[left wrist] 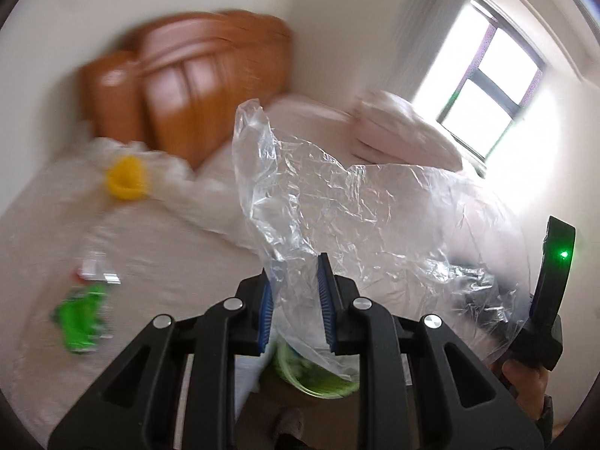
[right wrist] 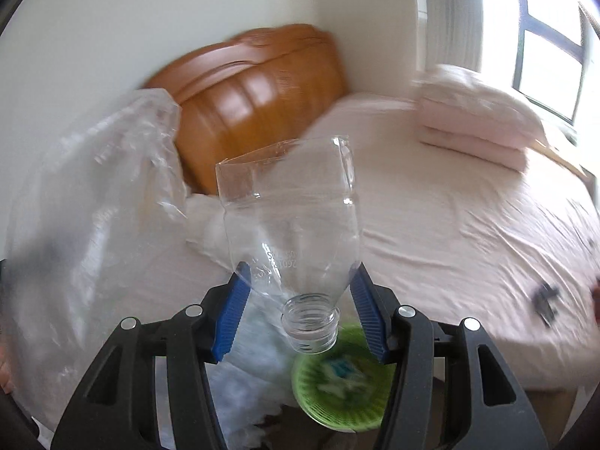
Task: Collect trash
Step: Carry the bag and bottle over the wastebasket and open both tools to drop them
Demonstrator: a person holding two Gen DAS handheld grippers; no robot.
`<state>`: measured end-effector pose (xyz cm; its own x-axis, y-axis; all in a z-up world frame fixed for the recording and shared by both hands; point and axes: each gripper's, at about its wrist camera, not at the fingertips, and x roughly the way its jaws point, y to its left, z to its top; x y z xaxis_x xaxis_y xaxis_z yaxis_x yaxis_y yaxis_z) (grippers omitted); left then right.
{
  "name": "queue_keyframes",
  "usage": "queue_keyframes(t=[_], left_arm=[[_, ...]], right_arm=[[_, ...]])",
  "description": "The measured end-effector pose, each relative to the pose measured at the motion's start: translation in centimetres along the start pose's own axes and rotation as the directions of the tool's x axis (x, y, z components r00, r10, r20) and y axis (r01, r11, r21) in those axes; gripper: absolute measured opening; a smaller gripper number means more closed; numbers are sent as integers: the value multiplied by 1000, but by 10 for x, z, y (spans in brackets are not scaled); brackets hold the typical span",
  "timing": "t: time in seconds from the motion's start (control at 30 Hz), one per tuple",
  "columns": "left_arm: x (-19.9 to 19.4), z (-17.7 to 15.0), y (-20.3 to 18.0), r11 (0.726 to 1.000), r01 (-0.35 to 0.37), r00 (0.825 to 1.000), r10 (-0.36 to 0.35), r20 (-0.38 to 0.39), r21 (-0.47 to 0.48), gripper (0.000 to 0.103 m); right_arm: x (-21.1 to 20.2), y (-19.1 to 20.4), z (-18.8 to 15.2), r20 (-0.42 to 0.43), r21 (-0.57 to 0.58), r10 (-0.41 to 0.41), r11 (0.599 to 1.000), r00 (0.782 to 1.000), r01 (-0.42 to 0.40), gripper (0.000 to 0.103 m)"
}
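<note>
A: Daylight is pouring in from the window (left wrist: 487,86) at two o'clock, blowing out to white glare.

B: The headboard (left wrist: 187,86) is smearing with motion blur, and the bedsheet (right wrist: 450,225) too. Fisheye edges are bending and darkening, while the close plastic bag (left wrist: 337,206) is staying sharp.
</note>
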<state>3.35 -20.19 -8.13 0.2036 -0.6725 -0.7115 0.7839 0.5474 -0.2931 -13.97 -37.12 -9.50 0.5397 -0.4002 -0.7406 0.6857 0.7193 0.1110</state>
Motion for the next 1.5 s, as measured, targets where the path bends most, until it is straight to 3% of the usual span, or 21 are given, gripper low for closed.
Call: queue_keyframes(t=[0.1, 0.27, 0.47, 0.7, 0.93, 1.17, 1.37, 1.5], left_arm=[[18, -5, -39, 997, 57, 998, -55, -42, 55, 22], [39, -14, -85, 987, 106, 992, -95, -89, 122, 22], [62, -18, -106, 982, 112, 987, -92, -131, 154, 22], [110, -39, -107, 986, 89, 972, -55, -226, 141, 22], [181, -80, -104, 992, 38, 939, 7, -345, 124, 41], [239, -113, -100, 993, -16, 906, 66, -418, 120, 65], [256, -130, -105, 988, -37, 896, 99, -433, 150, 77], [255, -126, -107, 991, -45, 899, 96, -427, 128, 79]], right_arm=[[-20, -40, -17, 1, 62, -54, 997, 999, 54, 56], [-34, -72, -32, 4, 121, -88, 989, 996, 87, 56], [-35, -105, -54, -27, 162, -117, 979, 993, 120, 55], [3, -142, -84, -139, 211, -132, 964, 981, 160, 55], [59, -176, -127, -285, 241, -140, 947, 948, 212, 55], [91, -197, -155, -362, 253, -129, 940, 923, 231, 55], [91, -206, -157, -369, 237, -136, 943, 919, 234, 55], [88, -210, -153, -359, 241, -138, 942, 923, 234, 55]])
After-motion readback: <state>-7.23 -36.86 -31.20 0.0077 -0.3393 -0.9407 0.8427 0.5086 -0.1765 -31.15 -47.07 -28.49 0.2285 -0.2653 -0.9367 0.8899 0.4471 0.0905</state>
